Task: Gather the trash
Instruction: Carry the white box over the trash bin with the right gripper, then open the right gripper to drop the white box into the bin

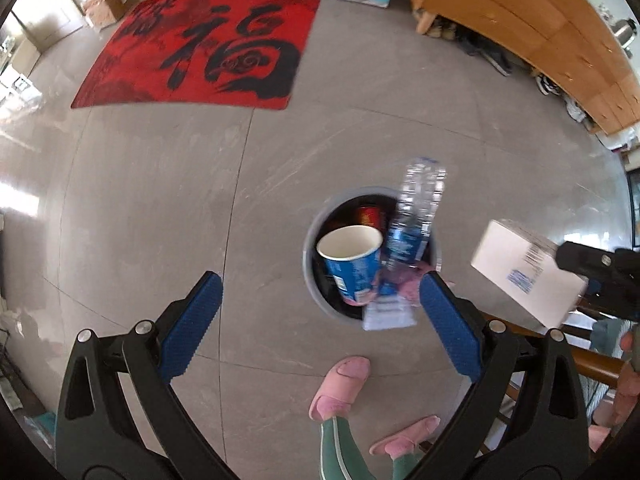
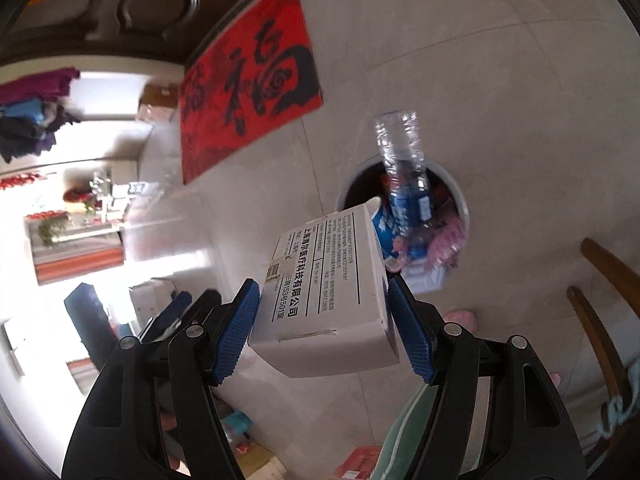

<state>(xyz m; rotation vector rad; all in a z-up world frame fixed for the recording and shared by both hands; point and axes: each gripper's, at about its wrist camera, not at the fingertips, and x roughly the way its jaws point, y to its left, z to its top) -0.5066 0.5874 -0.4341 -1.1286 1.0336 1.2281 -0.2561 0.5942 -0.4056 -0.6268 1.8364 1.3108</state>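
Observation:
A grey round trash bin (image 1: 310,264) stands on the floor, full of litter. A blue paper cup (image 1: 352,256) and a clear plastic bottle (image 1: 418,208) with a blue label stick up out of it; a red can (image 1: 368,216) lies deeper. My left gripper (image 1: 320,320) is open and empty above the bin's near side. My right gripper (image 2: 320,328) is shut on a white cardboard box (image 2: 332,280) with printed labels, held above the floor beside the bin (image 2: 460,196). The box (image 1: 524,268) also shows at the right of the left wrist view.
A red mat (image 1: 208,44) with a black character lies on the grey tile floor. A wooden cabinet (image 1: 520,20) stands at the far right, shoes beneath it. The person's pink slippers (image 1: 340,388) are near the bin. A wooden chair (image 2: 600,320) is at the right.

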